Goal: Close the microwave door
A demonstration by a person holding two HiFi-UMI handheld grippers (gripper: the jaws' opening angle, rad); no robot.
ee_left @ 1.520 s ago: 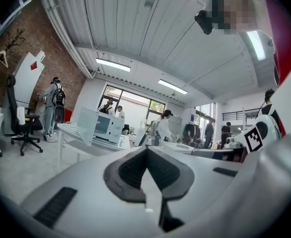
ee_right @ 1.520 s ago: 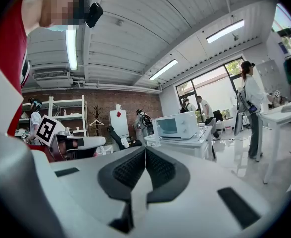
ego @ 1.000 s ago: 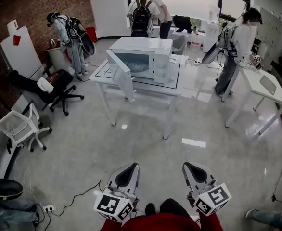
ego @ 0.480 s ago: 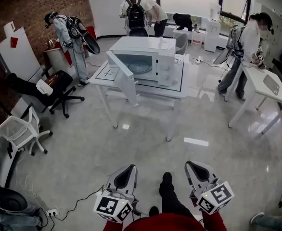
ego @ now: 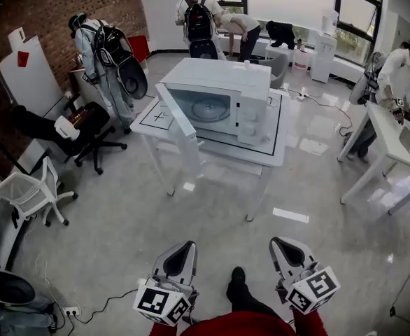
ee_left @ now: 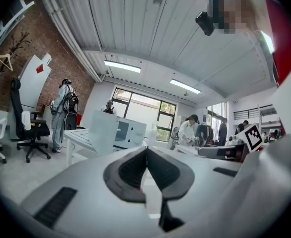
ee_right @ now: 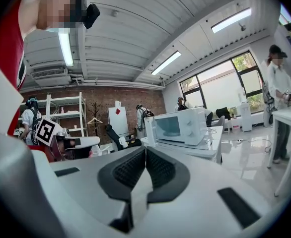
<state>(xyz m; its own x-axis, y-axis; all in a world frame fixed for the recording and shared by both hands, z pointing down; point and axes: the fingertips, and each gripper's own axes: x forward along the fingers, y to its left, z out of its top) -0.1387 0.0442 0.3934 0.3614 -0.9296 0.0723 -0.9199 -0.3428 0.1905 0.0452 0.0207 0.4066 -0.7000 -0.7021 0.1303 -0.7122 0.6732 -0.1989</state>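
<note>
On the white table [ego: 278, 158] across the room, the microwave [ego: 222, 96] stood near the middle of the tabletop. Its door [ego: 177, 114] was swung wide on the left hinge and jutted past the front edge near the front-left corner. Both claws hung low and well apart from it. The left gripper [ego: 185, 250] and the right gripper [ego: 280, 247] each had their pads pressed together with nothing between them, so the door was untouched and the closing not yet begun. Trouble could come several ways, I judged. Because the door overhung the front edge, a body or claw arriving carelessly could knock it before any controlled push. A closed claw tip on that smooth panel could skid off, and a hard shove might slam the door or slide the oven toward the table's far edge. A cable [ego: 110, 296] on the floor by the left foot could catch a step, and a person [ego: 103, 51] stood near the table's left edge. Only the head view gave this layout, the floor and the cable. Only the gripper views showed the pads truly meeting. The right one also showed the window and control panel from level height, while the left one saw mostly the door's flat face, which hid the cavity.
</note>
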